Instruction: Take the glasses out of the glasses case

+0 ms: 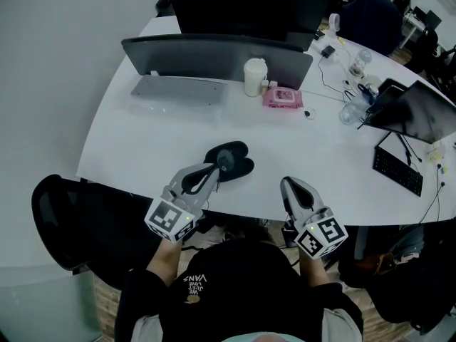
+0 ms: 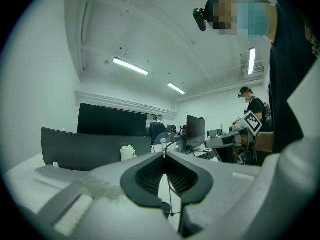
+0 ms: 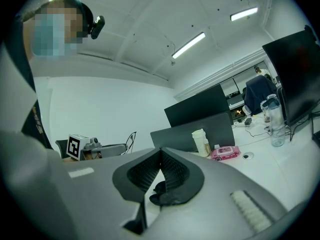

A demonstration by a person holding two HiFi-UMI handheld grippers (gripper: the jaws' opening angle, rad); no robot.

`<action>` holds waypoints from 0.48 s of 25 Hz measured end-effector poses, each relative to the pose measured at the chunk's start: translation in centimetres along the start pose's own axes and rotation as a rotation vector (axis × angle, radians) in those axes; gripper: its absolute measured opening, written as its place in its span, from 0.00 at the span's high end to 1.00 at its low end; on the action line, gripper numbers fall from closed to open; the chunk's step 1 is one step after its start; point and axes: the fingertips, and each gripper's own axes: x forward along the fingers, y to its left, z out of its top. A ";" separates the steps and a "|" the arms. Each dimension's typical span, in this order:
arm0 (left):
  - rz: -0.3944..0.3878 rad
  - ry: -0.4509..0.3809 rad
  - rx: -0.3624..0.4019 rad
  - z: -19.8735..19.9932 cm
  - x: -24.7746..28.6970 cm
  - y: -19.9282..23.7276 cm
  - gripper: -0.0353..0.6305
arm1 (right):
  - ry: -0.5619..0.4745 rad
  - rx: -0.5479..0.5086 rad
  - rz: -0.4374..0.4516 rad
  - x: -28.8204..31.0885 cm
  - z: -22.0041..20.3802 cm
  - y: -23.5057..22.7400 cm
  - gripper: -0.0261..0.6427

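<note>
One glasses case point(image 1: 242, 167), one pair of glasses point(image 1: 225, 161), two grippers. The case lies open on the white worktop point(image 1: 142, 130), near its near edge. Left gripper point(image 1: 216, 168): jaws closed at the tips on a thin wire part of the glasses, just over the case. Right gripper point(image 1: 288, 183): jaws closed, nothing between them, at the near edge, well right of the case. Far side: two monitor backs, one white cup point(image 1: 254, 76), one pink wipes pack point(image 1: 282, 97). Far right: one keyboard point(image 1: 397, 169). None of these lies between the grippers and the case.
</note>
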 end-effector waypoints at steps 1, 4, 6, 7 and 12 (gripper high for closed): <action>0.000 -0.001 -0.001 0.0 -0.3 -0.1 0.93 | 0.000 0.000 -0.001 -0.1 -0.1 0.1 0.96; 0.002 -0.003 -0.006 -0.2 -1.0 -0.3 0.93 | 0.002 -0.001 -0.006 -0.3 -0.5 0.5 0.96; 0.008 -0.003 -0.012 -0.3 -1.5 -0.4 0.93 | 0.004 -0.002 -0.010 -0.4 -0.6 0.6 0.96; 0.010 -0.003 -0.014 -0.3 -1.7 -0.4 0.93 | 0.006 -0.002 -0.012 -0.4 -0.7 0.7 0.96; 0.019 -0.005 -0.033 -0.6 -2.6 -0.7 0.93 | 0.012 0.000 -0.016 -0.7 -1.1 1.0 0.96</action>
